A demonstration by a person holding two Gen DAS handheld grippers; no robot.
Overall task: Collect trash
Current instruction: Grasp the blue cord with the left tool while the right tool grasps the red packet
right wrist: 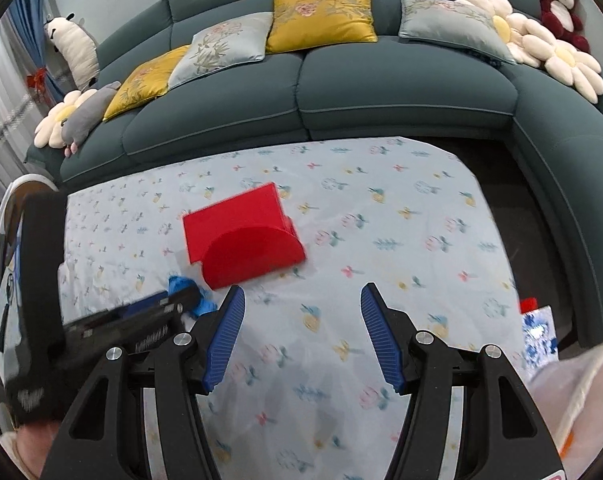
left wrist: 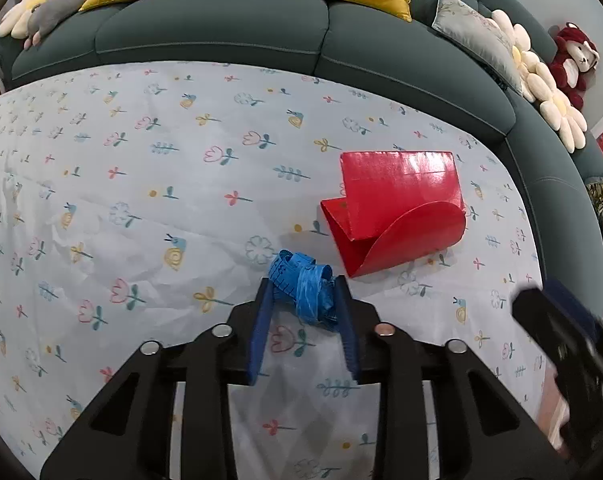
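A: While your left tongs (left wrist: 303, 300) pinch a crumpled blue wad (left wrist: 305, 292), how much of the trash collecting looks done?

B: Very little, as far as you can judge from here. The blue wad, which looks like bunched plastic or printed tape, sits between the ribbed blue pads, both pressing on it. It lies low over the flowered cloth (left wrist: 141, 184) that covers the bench, and I cannot tell whether it has left the cloth.

A: And the other piece?

B: A red folded card (left wrist: 397, 208), glossy, with one curved flap, lies on the cloth just beyond the wad, toward the dark green sofa (left wrist: 221, 36). Nothing touches it. That piece is left for you.

A: What are your right tongs (right wrist: 303, 336) doing?

B: They stand spread with nothing between the pads, hanging over bare cloth a little nearer you than the red card. From that side you see the left tongs at the left edge with the blue wad at their tip.

A: Is there a bin or bag to receive the trash?

B: No bin shows in either view. At the lower right of the right wrist view a pale, translucent sheet (right wrist: 581, 380) fills the corner; it may be a bag, but I cannot tell, nor see anything inside it. Beside it, off the bench's edge, a blue and white patterned thing (right wrist: 539, 332) shows, too blurred to name.
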